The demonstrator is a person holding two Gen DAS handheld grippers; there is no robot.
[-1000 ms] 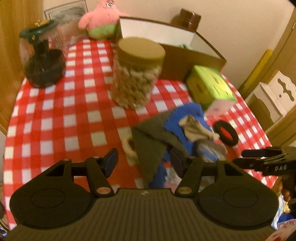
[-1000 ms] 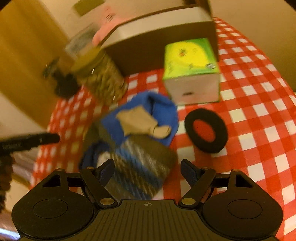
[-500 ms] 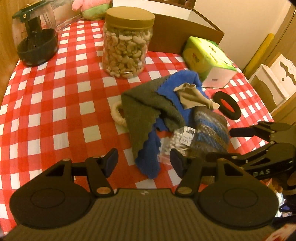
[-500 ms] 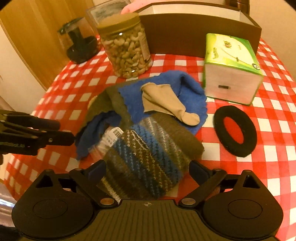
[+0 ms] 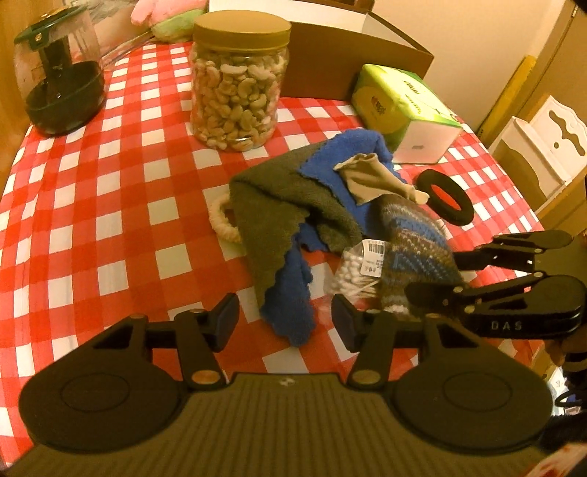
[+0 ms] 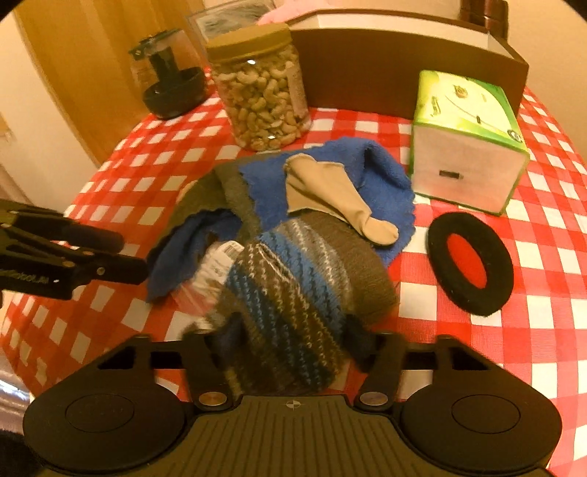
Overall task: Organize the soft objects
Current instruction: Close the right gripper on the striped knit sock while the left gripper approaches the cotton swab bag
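Note:
A pile of soft things lies mid-table: a blue cloth [image 5: 341, 172], an olive-green cloth [image 5: 279, 205], a beige sock [image 5: 374, 176] on top and a striped knit piece [image 6: 293, 279]. My right gripper [image 6: 291, 341] has the near end of the striped knit bunched between its pads, and its jaws are closing. It also shows in the left wrist view as the right gripper [image 5: 447, 273]. My left gripper [image 5: 286, 324] hangs over the blue cloth's near tip. Its jaws are closing, the tip lies between them and the pads stand clear of it.
A bag of cotton swabs [image 5: 352, 271] and a cream rope ring [image 5: 220, 220] peek from under the pile. Beside it lie a black ring [image 6: 469, 260] and a green tissue box [image 6: 466, 154]. Behind stand a cashew jar [image 5: 238, 88], a cardboard box [image 5: 352, 62], a glass pot [image 5: 55, 80] and a pink plush [image 5: 165, 14].
Both grippers sank closer to the pile. The right jaws went from wide apart to pinching the striped knit. The left jaws narrowed a little around the blue cloth's tip.

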